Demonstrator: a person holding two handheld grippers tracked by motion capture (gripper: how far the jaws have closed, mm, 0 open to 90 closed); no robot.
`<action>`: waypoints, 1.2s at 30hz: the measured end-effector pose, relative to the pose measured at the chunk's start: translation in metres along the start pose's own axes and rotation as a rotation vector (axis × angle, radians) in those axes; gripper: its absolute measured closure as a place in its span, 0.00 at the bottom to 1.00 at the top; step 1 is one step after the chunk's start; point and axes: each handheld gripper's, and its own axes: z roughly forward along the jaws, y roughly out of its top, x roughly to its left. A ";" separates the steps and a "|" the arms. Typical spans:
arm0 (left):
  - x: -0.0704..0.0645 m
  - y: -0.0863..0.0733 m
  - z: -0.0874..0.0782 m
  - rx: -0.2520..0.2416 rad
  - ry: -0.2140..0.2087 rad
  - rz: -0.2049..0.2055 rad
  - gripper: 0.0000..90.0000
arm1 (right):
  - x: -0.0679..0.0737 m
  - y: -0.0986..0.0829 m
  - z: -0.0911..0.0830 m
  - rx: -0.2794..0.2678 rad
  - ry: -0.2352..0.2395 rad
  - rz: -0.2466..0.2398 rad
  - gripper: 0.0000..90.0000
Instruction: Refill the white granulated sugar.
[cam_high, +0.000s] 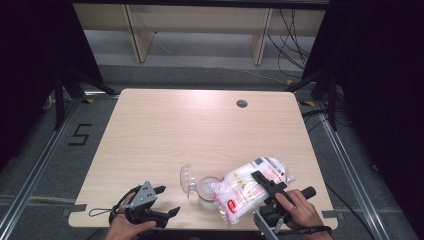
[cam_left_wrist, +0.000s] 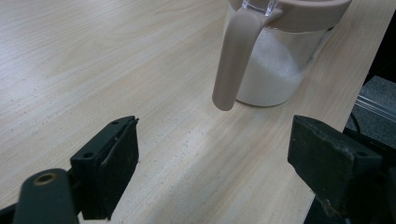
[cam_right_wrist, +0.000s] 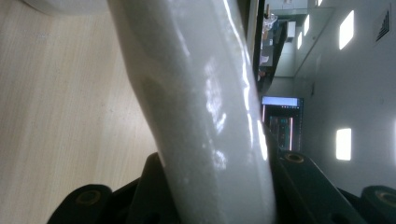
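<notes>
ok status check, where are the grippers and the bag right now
Right hand-held gripper shut on the bag, tilted over the jar. Left hand-held gripper open, facing the jar handle, not touching. Jar part full of white grains, lid flipped open. Nothing in the way.

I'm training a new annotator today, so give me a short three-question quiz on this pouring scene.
1. True or false: the right gripper is shut on the bag of white grains.
2. What stands between the two grippers on the table? A) a metal bowl B) a clear jar with a beige handle C) a book
3. Fill in: the left gripper has its jaws ____, holding nothing.

Key: 1 true; 2 B; 3 open.
</notes>
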 end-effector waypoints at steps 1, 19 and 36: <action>0.000 0.000 0.000 0.000 0.000 0.001 0.18 | 0.000 0.000 0.000 -0.003 -0.001 0.003 0.79; 0.000 0.000 0.000 0.000 0.001 -0.004 0.18 | 0.000 -0.002 0.001 -0.003 -0.004 -0.004 0.80; 0.000 0.000 0.000 0.001 0.001 0.000 0.18 | 0.000 -0.004 0.003 -0.044 0.039 0.125 0.80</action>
